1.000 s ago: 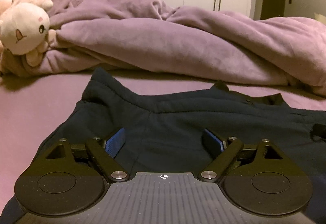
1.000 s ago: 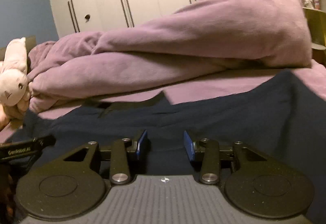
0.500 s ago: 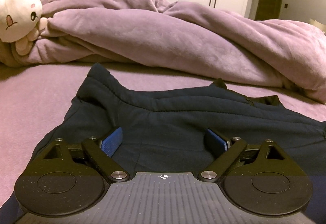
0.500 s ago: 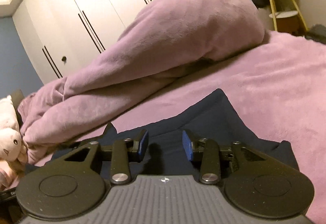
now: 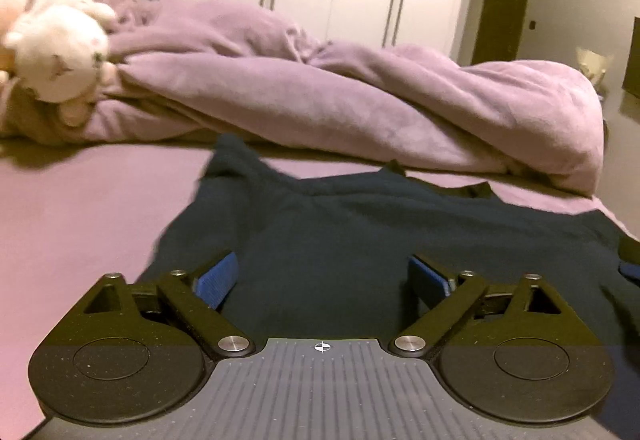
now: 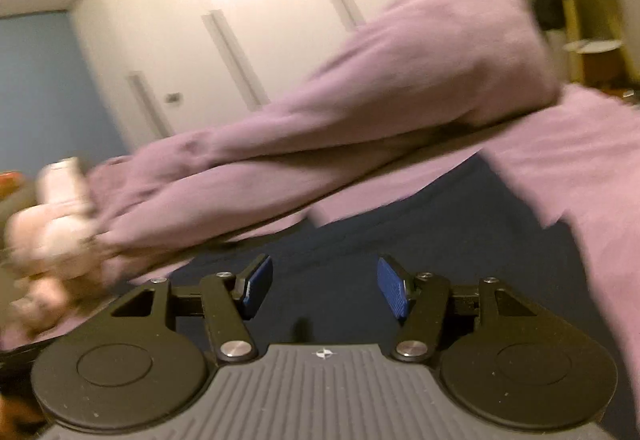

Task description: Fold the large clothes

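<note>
A dark navy garment [image 5: 400, 232], thick like a sweatshirt or jogging bottoms, lies spread on the lilac bed [image 5: 80, 192], its near part running under both cameras and its far edge stopping short of the heaped lilac blanket [image 5: 360, 96]. Exactly which garment it is cannot be told from these views.

The left claw [image 5: 322, 280] stands wide apart, its jaws opening a little further, with only flat cloth below the gap and nothing pinched. The right claw [image 6: 324, 290] is partway apart and opening too; its view is blurred, and the dark cloth shows beneath and beyond the blue pads [image 6: 394, 290], not pressed between them.

The fabric looks soft, limp and moderately heavy for clothing: it will sag and drag across the sheet, not hold a shape, and a one-layer pinch could slip or pull a single ply away from the rest. It is not fragile and not slippery; the plush sheet probably adds some friction.

Best holds, by my judgement, are the thicker finished edges: the pointed corner at the far left [image 5: 228, 152] and the matching corner or hem on the right side, taken at once so the fold stays straight. A mid-panel grab would only bunch it. The white plush toy [image 5: 60, 52] at far left and the blanket sit clear of the garment, though a long far-ward sweep could brush the blanket.
</note>
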Action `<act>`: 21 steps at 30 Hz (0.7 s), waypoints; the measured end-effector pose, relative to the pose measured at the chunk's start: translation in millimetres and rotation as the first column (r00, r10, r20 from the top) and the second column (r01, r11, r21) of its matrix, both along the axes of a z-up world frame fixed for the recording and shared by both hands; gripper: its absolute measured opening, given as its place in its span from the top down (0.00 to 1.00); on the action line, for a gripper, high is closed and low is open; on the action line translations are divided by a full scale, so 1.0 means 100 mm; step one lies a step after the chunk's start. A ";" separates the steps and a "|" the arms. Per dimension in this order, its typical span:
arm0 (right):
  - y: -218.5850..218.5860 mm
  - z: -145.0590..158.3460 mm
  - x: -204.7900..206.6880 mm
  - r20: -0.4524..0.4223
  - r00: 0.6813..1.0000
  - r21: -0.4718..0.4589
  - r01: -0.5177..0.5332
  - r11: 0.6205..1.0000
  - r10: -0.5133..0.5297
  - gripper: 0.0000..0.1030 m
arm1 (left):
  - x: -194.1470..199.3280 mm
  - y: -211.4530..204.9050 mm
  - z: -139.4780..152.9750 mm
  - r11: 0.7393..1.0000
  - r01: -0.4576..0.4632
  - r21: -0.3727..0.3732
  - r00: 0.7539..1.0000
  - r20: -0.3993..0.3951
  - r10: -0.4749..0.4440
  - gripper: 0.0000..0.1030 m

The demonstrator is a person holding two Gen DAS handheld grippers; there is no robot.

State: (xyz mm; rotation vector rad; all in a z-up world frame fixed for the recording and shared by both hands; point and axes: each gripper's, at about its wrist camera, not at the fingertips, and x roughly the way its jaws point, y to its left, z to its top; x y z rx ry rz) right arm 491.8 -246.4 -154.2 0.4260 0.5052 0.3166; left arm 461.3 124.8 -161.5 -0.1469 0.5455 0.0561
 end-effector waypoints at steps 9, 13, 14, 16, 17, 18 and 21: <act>-0.27 -0.16 -0.45 0.001 0.998 -0.169 0.059 0.984 -0.059 0.81 | -0.35 0.08 -0.07 0.968 -0.087 0.234 0.995 -0.022 0.095 0.05; -0.69 -0.05 -0.69 -0.051 0.975 -0.204 0.201 0.958 -0.216 0.75 | -0.55 0.45 -0.04 0.979 -0.172 0.113 0.981 -0.071 0.180 0.05; -0.77 -0.01 -0.79 -0.059 0.967 -0.221 0.231 0.948 -0.249 0.64 | -0.61 0.53 -0.02 0.977 -0.193 0.095 0.976 -0.087 0.201 0.05; -0.92 0.03 -1.02 -0.096 0.946 -0.239 0.281 0.929 -0.310 0.40 | -0.77 0.68 0.04 0.977 -0.214 0.018 0.969 -0.124 0.214 0.05; -0.99 0.04 -1.14 -0.116 0.948 -0.211 0.269 0.940 -0.298 0.40 | -0.86 0.73 0.06 0.976 -0.213 -0.033 0.968 -0.145 0.206 0.06; -1.03 0.05 -1.26 -0.144 0.950 -0.169 0.252 0.953 -0.277 0.40 | -0.94 0.77 0.08 0.974 -0.210 -0.082 0.966 -0.169 0.194 0.06; -1.16 0.01 -1.56 -0.232 0.949 0.034 0.229 0.973 -0.215 0.34 | -1.17 0.83 0.08 0.949 -0.167 -0.268 0.972 -0.204 0.114 0.06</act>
